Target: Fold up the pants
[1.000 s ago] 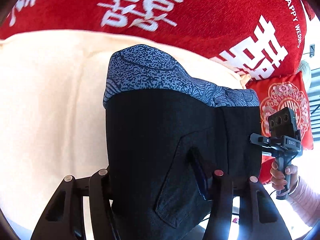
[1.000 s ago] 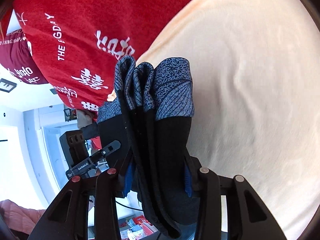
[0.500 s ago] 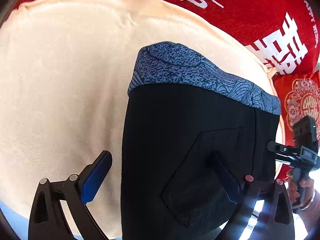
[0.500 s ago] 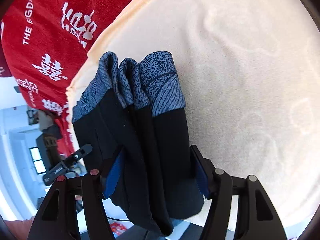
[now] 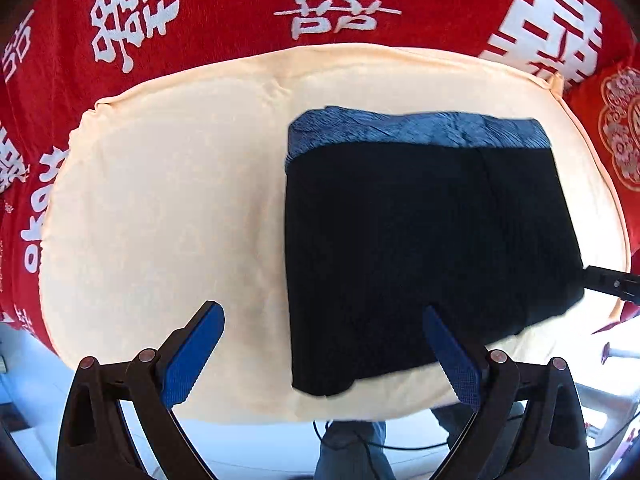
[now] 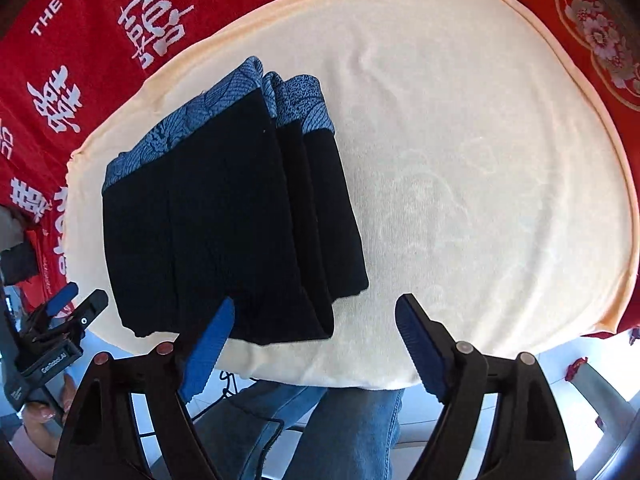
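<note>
The black pants (image 5: 424, 240) with a blue patterned waistband lie folded in a compact stack on the cream cushion (image 5: 168, 208). In the right wrist view the folded pants (image 6: 224, 216) sit on the cushion's left part (image 6: 460, 160), layers showing at the right side. My left gripper (image 5: 320, 344) is open and empty, pulled back above the cushion's near edge. My right gripper (image 6: 316, 340) is open and empty, just off the stack's near corner. The left gripper also shows in the right wrist view (image 6: 60, 312) at the left edge.
A red cloth with white characters (image 5: 320, 4) surrounds the cushion. A red embroidered pillow (image 6: 592, 24) lies at the right. The person's jeans (image 6: 344, 428) and a cable are below the cushion's near edge. The right gripper's tip (image 5: 612, 282) shows at the right edge.
Both grippers have let go of the pants and opened wide. Both have drawn back toward the near edge, and the folded pants now rest flat on the cushion.
</note>
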`<state>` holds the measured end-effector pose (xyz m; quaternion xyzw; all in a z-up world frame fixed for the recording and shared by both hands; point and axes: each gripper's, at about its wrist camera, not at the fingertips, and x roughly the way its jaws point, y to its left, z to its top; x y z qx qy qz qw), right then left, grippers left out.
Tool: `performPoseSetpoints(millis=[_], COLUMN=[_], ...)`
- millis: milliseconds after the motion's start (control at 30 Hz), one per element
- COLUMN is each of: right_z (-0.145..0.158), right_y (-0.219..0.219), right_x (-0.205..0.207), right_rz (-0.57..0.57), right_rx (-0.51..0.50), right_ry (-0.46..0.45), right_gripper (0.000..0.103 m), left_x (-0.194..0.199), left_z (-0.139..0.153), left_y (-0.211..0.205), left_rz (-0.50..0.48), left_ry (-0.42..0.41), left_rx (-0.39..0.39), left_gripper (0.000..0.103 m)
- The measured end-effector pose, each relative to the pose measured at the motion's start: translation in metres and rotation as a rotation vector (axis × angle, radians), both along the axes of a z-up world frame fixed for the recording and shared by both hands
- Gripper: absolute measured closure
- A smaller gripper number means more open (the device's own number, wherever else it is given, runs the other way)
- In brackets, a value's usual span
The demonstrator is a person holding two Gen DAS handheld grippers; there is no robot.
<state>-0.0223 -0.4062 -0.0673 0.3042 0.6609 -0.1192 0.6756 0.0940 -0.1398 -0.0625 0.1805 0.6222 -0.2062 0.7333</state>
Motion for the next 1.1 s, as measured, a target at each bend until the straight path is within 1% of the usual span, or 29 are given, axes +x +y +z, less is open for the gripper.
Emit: performPoseSetpoints(millis=[67,100,233,300,367,533,667,833,967,1100], right_z=[0.01,0.016,0.042,0.053,0.062,0.076,0.087,0.1,0.11,0.115], right_y=[0.009,0.012,0.027,0.033,0.038,0.048,0.054,0.058,0.062,0.064], right_x=[-0.005,-0.008,-0.012,-0.014,-0.016,-0.012,-0.007,-0.003,-0.002,-0.001], right_rz=[-0.004,-0.001,0.039,0.05,0.059,0.081,0.121,0.141,0.116,0.089], right_rx=[-0.01,-0.014,-0.068,-0.08,-0.089,-0.133,-0.213,-0.263,-0.236,-0.2], right_ry=[0.007,0.009,0.008,0.005,0.001,0.018,0.032,0.043,0.028,0.013], right_gripper=[0.015,0.012,0.004,0.0,0.0,0.0,0.0,0.001,0.0,0.001], left_x=[-0.012,-0.017,-0.031,-0.034,-0.037,-0.04,-0.04,-0.045,-0.049,-0.05], left_z=[0.008,0.01,0.031,0.041,0.05,0.062,0.072,0.084,0.091,0.1], left_y=[0.0,-0.007,-0.003,-0.004,0.0,0.004,0.007,0.006,0.003,0.004], left_rz=[-0.013,-0.016,-0.022,-0.014,-0.009,-0.002,0.004,0.006,0.004,0.0], left_ry=[0.004,0.006,0.008,0.01,0.011,0.005,-0.009,-0.017,-0.023,-0.047], left_rx=[0.015,0.017,0.035,0.024,0.018,0.05,0.044,0.026,0.019,0.016], left_gripper=[0.003,0.003,0.003,0.003,0.002,0.002,0.002,0.002,0.002,0.002])
